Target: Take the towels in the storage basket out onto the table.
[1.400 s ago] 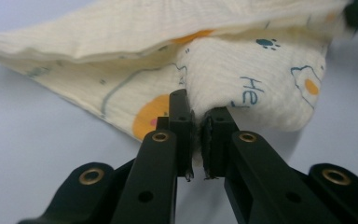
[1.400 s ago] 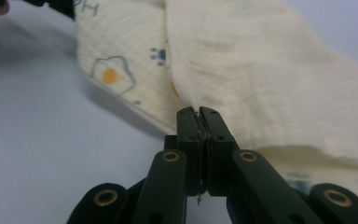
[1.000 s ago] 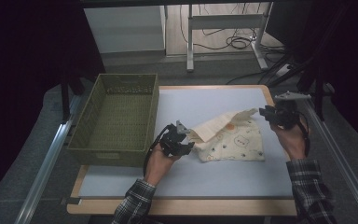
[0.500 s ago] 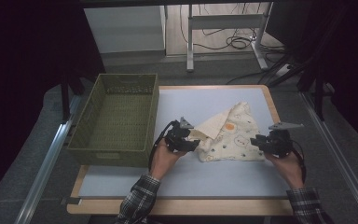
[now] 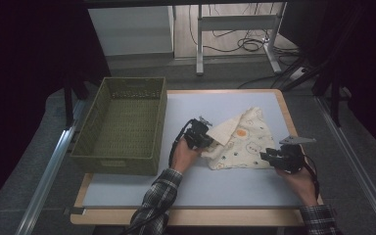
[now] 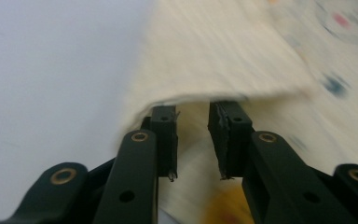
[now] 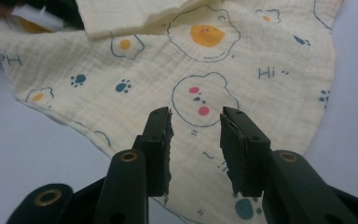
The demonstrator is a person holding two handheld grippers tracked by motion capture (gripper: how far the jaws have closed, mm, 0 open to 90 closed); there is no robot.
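The printed cloth [image 5: 242, 142] is lying on the pale table mat [image 5: 235, 186], a little toward three o'clock of the mat's middle, with one flap folded over itself at its nine o'clock side. The left gripper [image 5: 201, 138] is sitting at that folded edge; its jaws have just been closing, and in the left gripper view the tips [image 6: 193, 122] are slipping under the raised fold with a clear gap between the pads, so nothing is pinched yet. The right gripper [image 5: 273, 157] is hovering at the cloth's four o'clock corner, its fingers [image 7: 161, 135] standing apart above the fabric in the right gripper view and gripping nothing.

The likely trouble is on the left: the fold is thin and loose, so the pads may be catching only the top layer, or sliding off, and the flap would flop back. On the right, closing from above on flat fabric may be pushing it into a bunch instead of taking the corner. The green basket [image 5: 122, 125] is standing well apart at nine o'clock, out of harm.
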